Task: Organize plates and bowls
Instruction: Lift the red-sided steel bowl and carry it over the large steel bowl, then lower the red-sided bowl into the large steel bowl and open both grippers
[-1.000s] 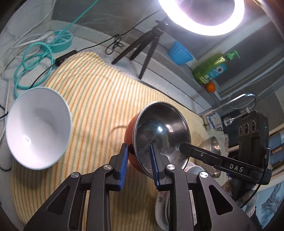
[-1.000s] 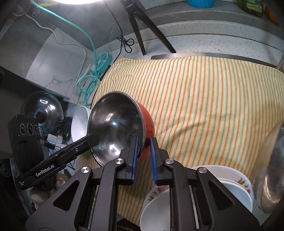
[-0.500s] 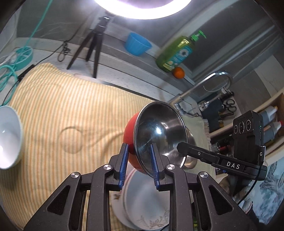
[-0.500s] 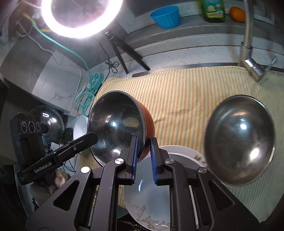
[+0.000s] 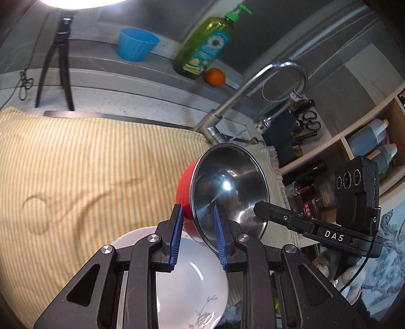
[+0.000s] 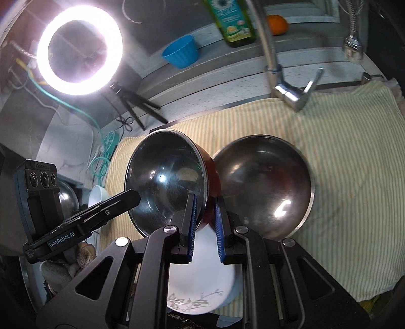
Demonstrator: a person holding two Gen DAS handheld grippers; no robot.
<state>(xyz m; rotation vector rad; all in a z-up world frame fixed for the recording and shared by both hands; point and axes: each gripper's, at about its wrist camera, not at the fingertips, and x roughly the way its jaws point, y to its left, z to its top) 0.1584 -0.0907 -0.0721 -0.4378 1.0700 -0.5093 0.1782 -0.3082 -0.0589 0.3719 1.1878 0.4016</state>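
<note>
Both hand-held grippers [image 5: 197, 215] [image 6: 205, 205] clench the red bowl's [image 5: 186, 184] rim, above the plate [image 6: 202, 283].

Bowl [image 5: 229, 192]: red outside, bare steel inside. Second bowl [image 6: 265, 187]: plain steel. Plate [image 6: 202, 286]: white with a grey leaf sprig at the rim. Cloth [image 5: 76, 164]: pale yellow with fine orange and green stripes. Cup [image 5: 137, 44]: blue, ribbed. Bottle [image 5: 205, 44]: green, with a daisy label. Pads [image 5: 176, 236]: blue on black grippers. Fruit [image 6: 277, 24]: orange.
</note>
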